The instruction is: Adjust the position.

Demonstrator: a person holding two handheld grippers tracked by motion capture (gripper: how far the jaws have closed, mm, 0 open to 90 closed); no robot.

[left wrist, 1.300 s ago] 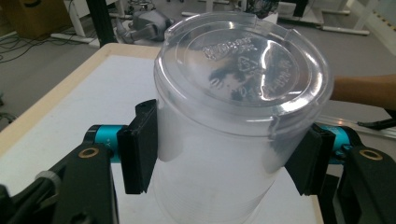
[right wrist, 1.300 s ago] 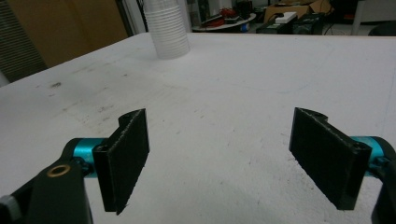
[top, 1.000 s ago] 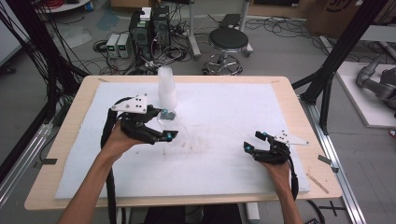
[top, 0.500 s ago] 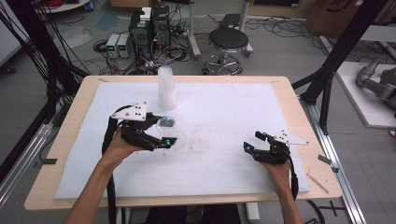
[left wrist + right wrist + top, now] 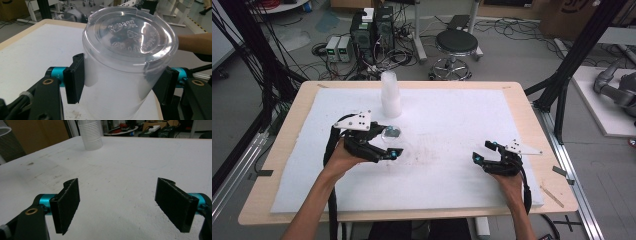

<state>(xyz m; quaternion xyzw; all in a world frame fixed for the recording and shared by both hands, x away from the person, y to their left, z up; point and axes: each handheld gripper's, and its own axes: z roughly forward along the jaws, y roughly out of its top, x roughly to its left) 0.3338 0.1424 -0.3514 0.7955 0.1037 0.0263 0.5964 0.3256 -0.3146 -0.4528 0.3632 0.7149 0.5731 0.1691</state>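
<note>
One clear plastic cup [image 5: 125,65] is the thing in hand: thin-walled, see-through and surely very light, so it should lift with no effort but would buckle or crack under a hard squeeze, and its smooth wall looks slippery. It is best taken across the side wall about midway down, where the ribbed wall gives some stiffness, with only gentle pressure. In the left gripper view the left gripper [image 5: 120,86] has it that way, the cup tipped so its base faces the camera, both jaws pressing on opposite sides of the wall. From the high view the cup [image 5: 391,132] sits left of the bench's middle, just off the white pad [image 5: 447,130], with the left gripper [image 5: 388,145] around it. A stack of like cups [image 5: 390,95] stands upright farther back, near the pad's far edge, apart from the held one. The right gripper [image 5: 484,152] rests on the pad at the near right, well apart from the cups; in the right gripper view its jaws stand spread with nothing between them.
</note>
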